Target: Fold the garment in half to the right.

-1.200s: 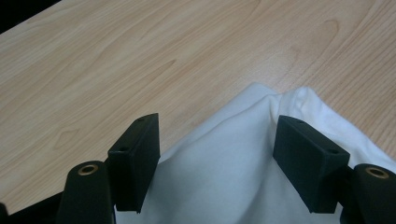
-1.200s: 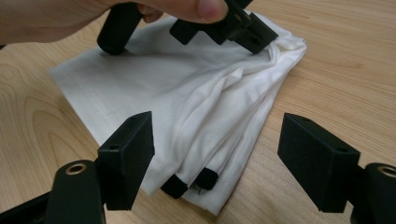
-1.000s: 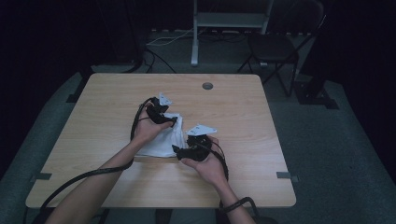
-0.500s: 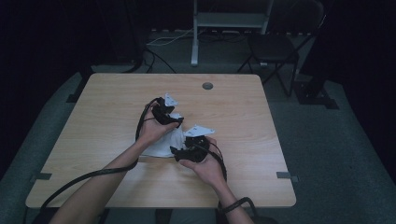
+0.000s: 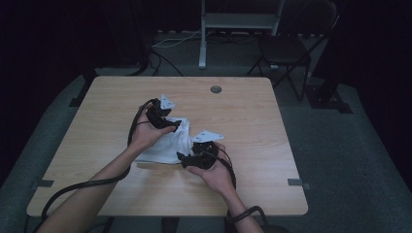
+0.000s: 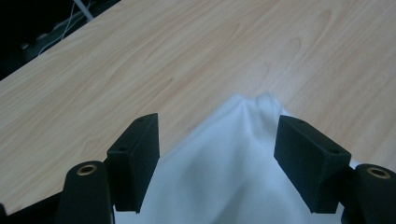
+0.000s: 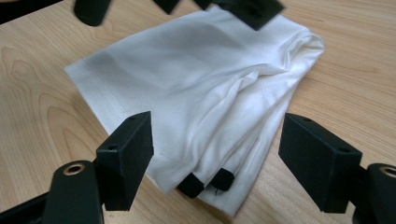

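While the white cloth (image 5: 167, 145) lies folded and bunched near the middle of the tabletop (image 5: 252, 121), both claws stand spread with nothing pinched. From the high view, the left claw (image 5: 176, 125) hovers at the cloth's one-o'clock corner, and the right claw (image 5: 184, 158) sits at its five-o'clock edge.

From the left gripper view, that claw (image 6: 217, 149) frames a raised peak of fabric, with its jaws clear of the cloth on either side. From the right gripper view, the right claw (image 7: 215, 149) looks over the layered folds (image 7: 201, 93); a stitched hem runs along the side toward nine o'clock, and two small dark tabs (image 7: 205, 183) poke out from under the near edge.

I judge the cloth to be light, soft and limp. It will sag and drape once lifted, and stacked layers may slide apart if only the top one is caught. A hemmed corner or edge looks like the surest hold, since the stitching gives the pads something firmer to bite. Pinching through every layer at two well-separated corners should keep it from unfolding.
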Action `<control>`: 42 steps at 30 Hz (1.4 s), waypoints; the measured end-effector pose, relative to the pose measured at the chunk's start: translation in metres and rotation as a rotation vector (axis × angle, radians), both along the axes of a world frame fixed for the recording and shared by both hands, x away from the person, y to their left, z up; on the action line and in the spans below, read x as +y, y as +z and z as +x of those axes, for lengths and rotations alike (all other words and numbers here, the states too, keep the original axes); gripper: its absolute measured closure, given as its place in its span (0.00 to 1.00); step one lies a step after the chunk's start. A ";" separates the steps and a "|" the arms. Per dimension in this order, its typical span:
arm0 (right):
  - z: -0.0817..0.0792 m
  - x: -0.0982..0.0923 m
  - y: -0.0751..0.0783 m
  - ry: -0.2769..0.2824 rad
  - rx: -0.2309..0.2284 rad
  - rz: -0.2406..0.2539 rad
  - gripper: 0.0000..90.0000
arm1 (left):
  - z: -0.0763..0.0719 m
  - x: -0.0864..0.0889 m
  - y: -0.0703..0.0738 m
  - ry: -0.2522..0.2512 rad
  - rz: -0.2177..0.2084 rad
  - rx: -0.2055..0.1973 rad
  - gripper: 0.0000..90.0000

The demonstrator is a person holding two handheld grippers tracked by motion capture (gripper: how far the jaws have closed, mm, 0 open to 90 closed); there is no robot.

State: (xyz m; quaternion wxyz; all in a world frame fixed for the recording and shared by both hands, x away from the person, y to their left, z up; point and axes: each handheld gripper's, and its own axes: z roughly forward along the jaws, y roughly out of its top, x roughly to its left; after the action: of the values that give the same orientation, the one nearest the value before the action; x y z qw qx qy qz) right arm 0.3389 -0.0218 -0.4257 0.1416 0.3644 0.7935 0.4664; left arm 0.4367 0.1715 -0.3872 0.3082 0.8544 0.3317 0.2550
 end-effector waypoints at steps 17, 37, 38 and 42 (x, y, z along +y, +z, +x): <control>0.002 0.005 -0.007 0.002 0.023 -0.016 0.29 | -0.021 -0.012 -0.031 -0.062 0.029 0.020 0.34; 0.001 0.008 -0.009 0.018 0.024 -0.020 0.28 | 0.013 0.032 -0.010 0.140 -0.052 -0.003 0.34; 0.001 0.008 -0.009 0.018 0.024 -0.020 0.28 | 0.017 0.034 -0.013 0.156 -0.045 0.003 0.34; 0.001 0.008 -0.009 0.021 0.022 -0.019 0.28 | 0.021 0.035 -0.020 0.172 -0.034 0.011 0.34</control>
State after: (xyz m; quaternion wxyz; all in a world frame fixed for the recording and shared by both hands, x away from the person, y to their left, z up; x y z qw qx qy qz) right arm 0.3398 -0.0135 -0.4347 0.1311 0.3598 0.8032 0.4563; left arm 0.4573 0.2069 -0.4068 0.2979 0.8189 0.4097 0.2699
